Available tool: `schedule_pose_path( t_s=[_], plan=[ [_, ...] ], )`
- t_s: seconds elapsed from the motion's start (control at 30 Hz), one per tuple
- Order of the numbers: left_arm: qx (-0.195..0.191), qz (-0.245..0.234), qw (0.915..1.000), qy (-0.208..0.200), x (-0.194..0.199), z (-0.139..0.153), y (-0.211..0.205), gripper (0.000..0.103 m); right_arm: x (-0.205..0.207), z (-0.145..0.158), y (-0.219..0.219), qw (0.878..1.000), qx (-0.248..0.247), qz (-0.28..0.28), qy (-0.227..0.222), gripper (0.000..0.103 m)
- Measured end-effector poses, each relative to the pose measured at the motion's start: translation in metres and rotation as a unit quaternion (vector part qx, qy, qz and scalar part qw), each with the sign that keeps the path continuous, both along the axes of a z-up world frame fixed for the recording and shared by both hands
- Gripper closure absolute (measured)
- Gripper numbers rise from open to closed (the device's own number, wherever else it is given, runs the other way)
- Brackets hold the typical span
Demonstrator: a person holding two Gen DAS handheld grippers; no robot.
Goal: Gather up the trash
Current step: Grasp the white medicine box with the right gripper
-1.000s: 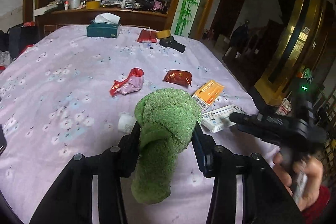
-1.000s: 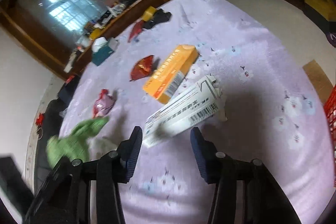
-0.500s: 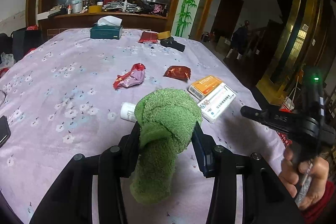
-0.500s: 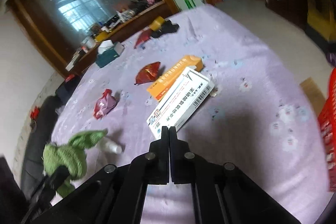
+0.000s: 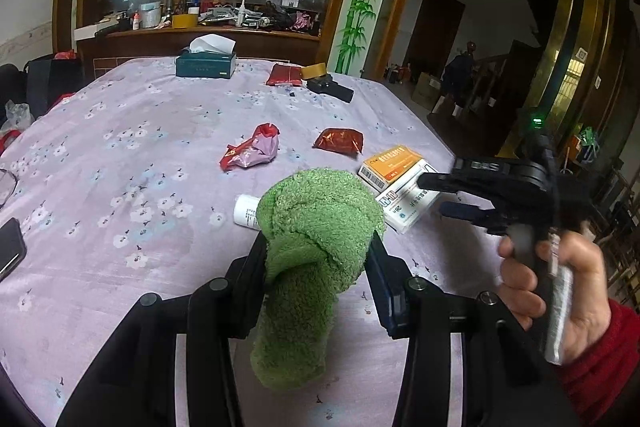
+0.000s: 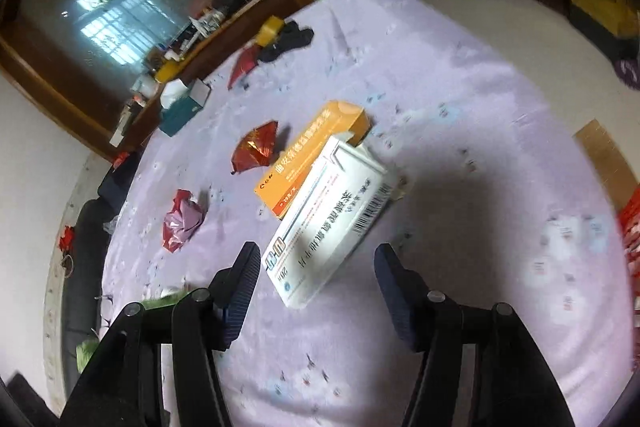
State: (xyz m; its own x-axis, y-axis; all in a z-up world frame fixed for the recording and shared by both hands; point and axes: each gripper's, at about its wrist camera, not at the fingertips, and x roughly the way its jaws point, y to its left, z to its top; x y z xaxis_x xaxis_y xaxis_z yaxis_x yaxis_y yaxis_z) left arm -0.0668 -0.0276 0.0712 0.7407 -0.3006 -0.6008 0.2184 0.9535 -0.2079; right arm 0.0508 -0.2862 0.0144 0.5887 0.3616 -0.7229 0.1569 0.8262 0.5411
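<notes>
Left wrist view: the left gripper (image 5: 318, 259) clenches a green towel (image 5: 316, 239) above the purple tablecloth (image 5: 120, 147). Right wrist view: the right gripper (image 6: 318, 267), its jaws just opened, stands released around the near end of a white box (image 6: 328, 223) beside an orange box (image 6: 312, 151).

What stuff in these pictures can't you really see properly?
- Small white bottle: left wrist view, its near end hides behind the green towel.
- White medicine box: left wrist view, partly covered by the right tool; its small print is unreadable.
- Phone: left wrist view, cut off by the left edge.
- Red basket: right wrist view, blurred and cut off by the right edge.
</notes>
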Motion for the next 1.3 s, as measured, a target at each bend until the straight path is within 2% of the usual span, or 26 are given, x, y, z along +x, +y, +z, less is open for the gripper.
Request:
schedule_pose_path(
  t_s=[0.03, 0.1, 0.13, 0.17, 0.2, 0.23, 0.27, 0.37, 0.5, 0.6, 0.67, 0.77, 0.9, 0.97, 1.03, 1.1, 1.2, 1.23, 1.3],
  plan=[
    [0.000, 0.000, 1.0000, -0.001, 0.000, 0.000, 0.001, 0.059, 0.006, -0.003, 0.004, 1.000, 0.001, 0.000, 0.003, 0.041],
    [-0.001, -0.001, 1.0000, -0.003, -0.002, 0.000, 0.002, 0.059, 0.015, -0.004, 0.012, 1.000, -0.028, -0.002, 0.004, 0.043],
    [-0.002, -0.004, 1.0000, -0.003, -0.002, 0.000, 0.002, 0.059, 0.019, -0.003, 0.017, 0.999, -0.039, 0.000, 0.002, 0.048],
    [-0.002, -0.005, 1.0000, -0.003, -0.003, 0.000, 0.002, 0.059, 0.023, -0.003, 0.022, 0.999, -0.044, 0.005, -0.001, 0.061],
    [-0.001, -0.005, 1.0000, -0.004, -0.003, 0.000, 0.002, 0.059, 0.026, -0.003, 0.027, 0.999, -0.050, 0.011, -0.002, 0.068],
    [-0.001, -0.006, 1.0000, -0.005, -0.003, -0.001, 0.002, 0.059, 0.027, -0.003, 0.030, 0.998, -0.055, 0.015, -0.002, 0.084],
    [0.000, -0.008, 1.0000, -0.005, -0.004, -0.001, 0.001, 0.059, 0.028, -0.003, 0.036, 0.998, -0.058, 0.026, -0.007, 0.093],
    [0.001, -0.008, 1.0000, -0.002, -0.003, -0.004, 0.001, 0.059, 0.026, -0.003, 0.043, 0.997, -0.063, 0.035, -0.021, 0.098],
    [-0.002, -0.006, 1.0000, 0.002, -0.001, -0.004, 0.003, 0.059, 0.018, 0.007, 0.041, 0.997, -0.045, 0.046, -0.032, 0.097],
    [-0.004, -0.006, 1.0000, 0.004, 0.000, -0.004, 0.003, 0.059, 0.017, 0.026, 0.028, 0.995, -0.075, 0.027, -0.059, 0.097],
    [-0.008, -0.007, 0.9999, 0.005, 0.001, -0.004, 0.003, 0.059, 0.030, 0.028, 0.013, 0.995, -0.078, 0.013, -0.058, 0.096],
    [-0.006, -0.007, 0.9999, 0.004, 0.001, -0.004, 0.003, 0.059, 0.062, 0.013, 0.000, 0.997, -0.058, 0.035, -0.033, 0.096],
    [-0.006, -0.003, 1.0000, 0.006, 0.002, -0.003, 0.006, 0.059, 0.078, -0.007, 0.000, 0.998, 0.002, 0.066, -0.016, 0.093],
    [-0.005, 0.000, 1.0000, 0.007, 0.003, -0.002, 0.009, 0.059, 0.071, -0.005, 0.006, 0.997, 0.019, 0.079, -0.016, 0.093],
    [-0.009, 0.005, 0.9999, 0.008, 0.004, -0.002, 0.014, 0.059, 0.055, -0.003, 0.018, 0.992, 0.040, 0.116, -0.012, 0.093],
    [-0.009, 0.010, 0.9999, 0.006, 0.004, -0.001, 0.021, 0.059, 0.031, -0.005, 0.034, 0.986, 0.056, 0.155, 0.014, 0.093],
    [-0.016, 0.023, 0.9996, 0.008, 0.005, 0.000, 0.036, 0.058, -0.004, 0.002, 0.056, 0.976, 0.043, 0.211, 0.025, 0.093],
    [-0.016, 0.026, 0.9995, 0.009, 0.006, -0.001, 0.039, 0.059, -0.011, 0.008, 0.059, 0.974, 0.028, 0.223, 0.019, 0.089],
    [-0.018, 0.036, 0.9991, 0.012, 0.007, -0.002, 0.044, 0.059, -0.015, 0.024, 0.060, 0.976, -0.017, 0.215, -0.009, 0.069]
  ],
)
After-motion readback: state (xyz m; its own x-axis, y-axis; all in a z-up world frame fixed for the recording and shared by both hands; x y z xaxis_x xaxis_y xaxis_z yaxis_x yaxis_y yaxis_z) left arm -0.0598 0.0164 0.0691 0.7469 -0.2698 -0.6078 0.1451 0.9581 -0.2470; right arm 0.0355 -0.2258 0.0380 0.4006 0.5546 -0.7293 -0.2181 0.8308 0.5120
